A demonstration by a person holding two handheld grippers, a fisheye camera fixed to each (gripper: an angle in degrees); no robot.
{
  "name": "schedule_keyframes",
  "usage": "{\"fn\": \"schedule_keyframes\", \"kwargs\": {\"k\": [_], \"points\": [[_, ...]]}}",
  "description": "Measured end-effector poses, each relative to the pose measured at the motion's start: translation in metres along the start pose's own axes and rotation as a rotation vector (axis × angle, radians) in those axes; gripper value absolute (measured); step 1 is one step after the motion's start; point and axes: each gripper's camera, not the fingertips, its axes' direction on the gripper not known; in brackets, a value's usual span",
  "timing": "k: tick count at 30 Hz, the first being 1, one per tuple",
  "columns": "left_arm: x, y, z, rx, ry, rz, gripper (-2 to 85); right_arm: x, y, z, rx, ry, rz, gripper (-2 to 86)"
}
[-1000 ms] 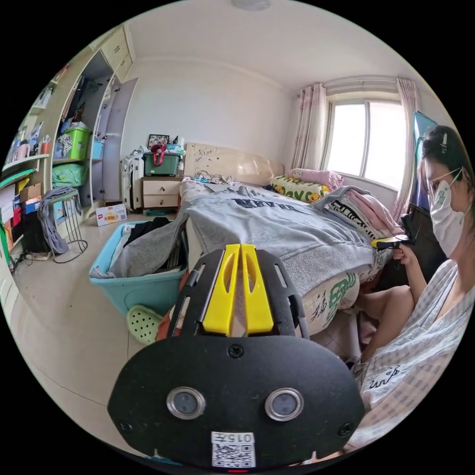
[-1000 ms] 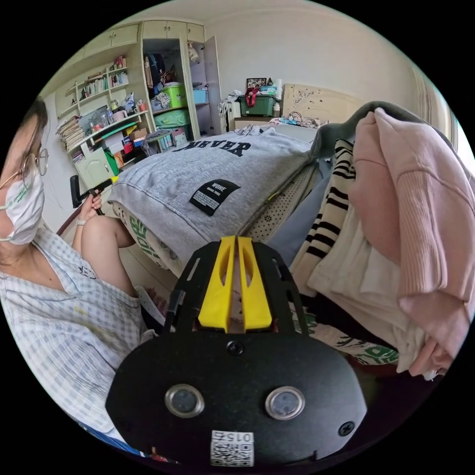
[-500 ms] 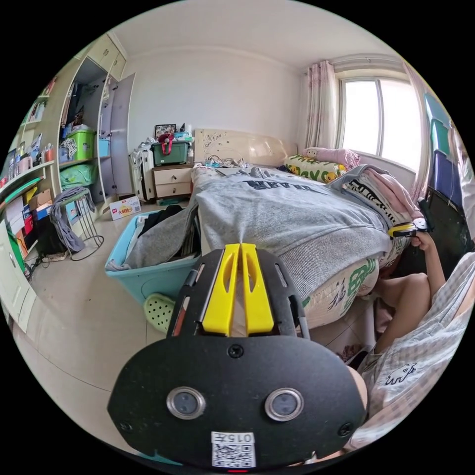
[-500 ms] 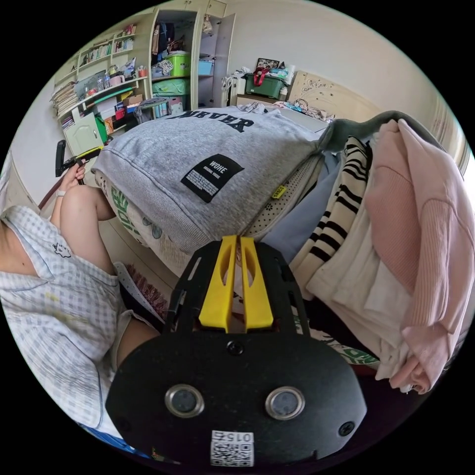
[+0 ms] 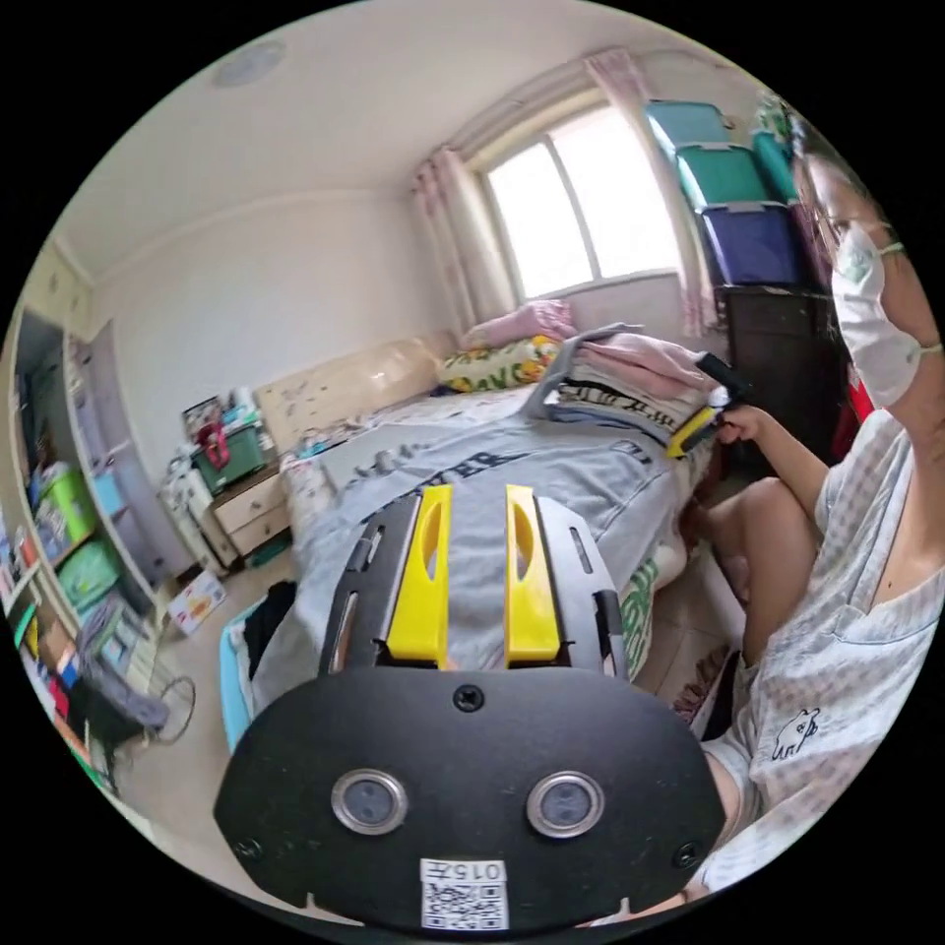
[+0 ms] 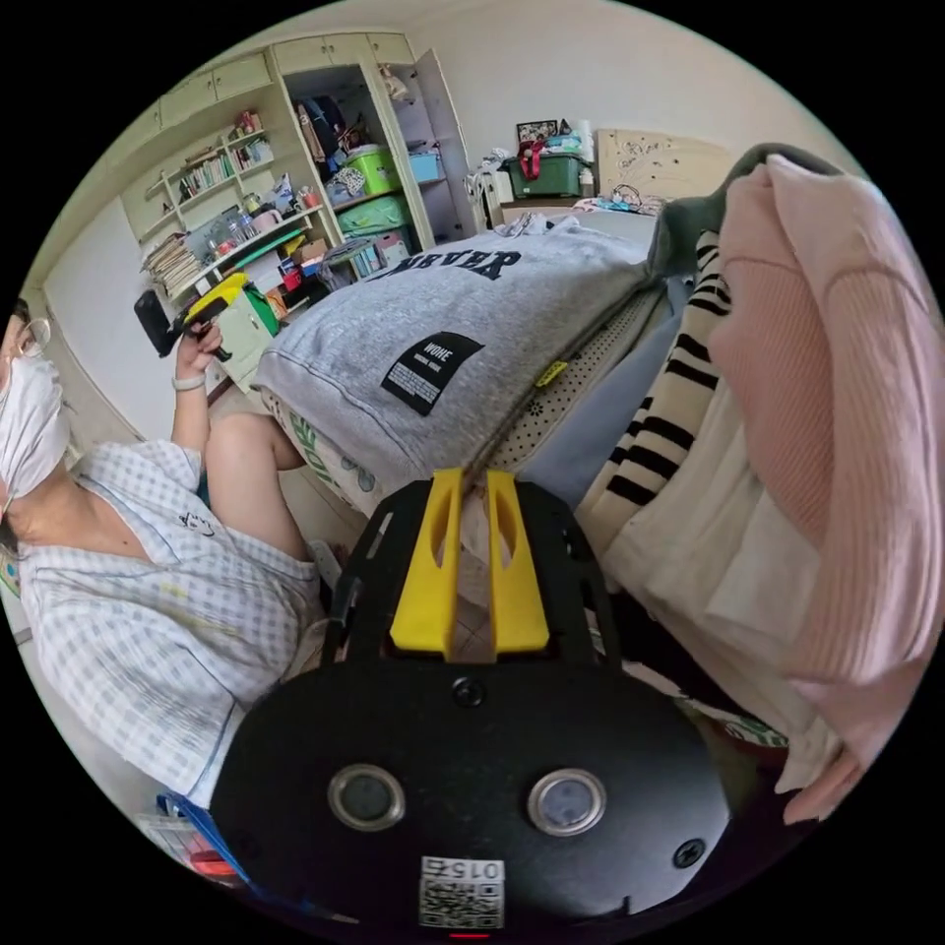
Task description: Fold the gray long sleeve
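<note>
The gray long sleeve, with dark lettering and a black patch, lies spread flat on the bed; its hem hangs over the near edge. In the left gripper view the gray long sleeve lies just beyond my left gripper, which is open with nothing between its jaws. My right gripper hovers near the hem corner, jaws a little apart, holding nothing. A hand holds the left gripper raised at the far side, and the right gripper sits by the stack of folded clothes.
A stack of folded clothes, pink, striped and white, sits on the bed right beside the sweatshirt. A person in a checked top sits at the bed's foot. A blue bin stands on the floor, with a nightstand and shelves beyond.
Both grippers' jaws have parted, the left more widely. The left camera has risen and rolled; the hand with the left gripper has lifted. The sweatshirt has not moved.
</note>
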Motion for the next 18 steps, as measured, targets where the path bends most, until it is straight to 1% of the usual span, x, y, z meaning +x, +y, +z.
{"fn": "schedule_keyframes", "kwargs": {"k": [1, 2, 3, 4, 5, 7, 8, 10, 11, 12, 13, 14, 15, 16, 17, 18], "points": [[0.011, -0.029, 0.038, -0.049, 0.076, 0.063, 7.7, -0.003, -0.002, -0.006, -0.049, 0.026, -0.003, 5.0], [0.019, -0.042, 0.059, -0.091, 0.106, 0.106, 7.7, -0.005, -0.004, -0.01, -0.08, 0.043, -0.008, 5.2], [0.034, -0.064, 0.1, -0.189, 0.138, 0.191, 7.7, -0.009, -0.007, -0.022, -0.122, 0.091, -0.006, 5.7], [0.046, -0.078, 0.137, -0.262, 0.151, 0.245, 7.9, -0.012, -0.01, -0.041, -0.122, 0.128, -0.002, 5.9], [0.051, -0.084, 0.153, -0.287, 0.164, 0.264, 8.0, -0.014, -0.012, -0.052, -0.109, 0.141, 0.0, 6.1], [0.061, -0.093, 0.202, -0.348, 0.232, 0.278, 8.2, -0.015, -0.022, -0.111, 0.034, 0.193, 0.039, 6.2], [0.062, -0.093, 0.212, -0.352, 0.243, 0.269, 8.2, -0.013, -0.024, -0.127, 0.088, 0.212, 0.062, 6.1], [0.069, -0.091, 0.237, -0.412, 0.23, 0.277, 8.4, 0.005, -0.034, -0.188, 0.351, 0.31, 0.202, 4.8], [0.07, -0.092, 0.235, -0.4, 0.217, 0.277, 8.4, 0.014, -0.037, -0.201, 0.424, 0.334, 0.254, 4.6], [0.074, -0.094, 0.233, -0.386, 0.18, 0.283, 8.5, 0.035, -0.043, -0.221, 0.53, 0.364, 0.358, 4.1], [0.08, -0.093, 0.234, -0.383, 0.145, 0.297, 8.6, 0.063, -0.053, -0.234, 0.576, 0.379, 0.474, 5.5], [0.082, -0.094, 0.234, -0.378, 0.131, 0.306, 8.6, 0.079, -0.059, -0.238, 0.58, 0.382, 0.536, 6.1], [0.087, -0.094, 0.234, -0.367, 0.11, 0.321, 8.6, 0.114, -0.07, -0.243, 0.556, 0.382, 0.672, 11.0], [0.088, -0.096, 0.235, -0.366, 0.103, 0.329, 8.5, 0.152, -0.078, -0.244, 0.515, 0.351, 0.816, 14.1], [0.088, -0.096, 0.236, -0.365, 0.106, 0.331, 8.4, 0.169, -0.08, -0.243, 0.501, 0.316, 0.879, 14.6], [0.085, -0.097, 0.238, -0.361, 0.12, 0.329, 8.2, 0.201, -0.082, -0.243, 0.502, 0.226, 0.975, 14.9]]}}
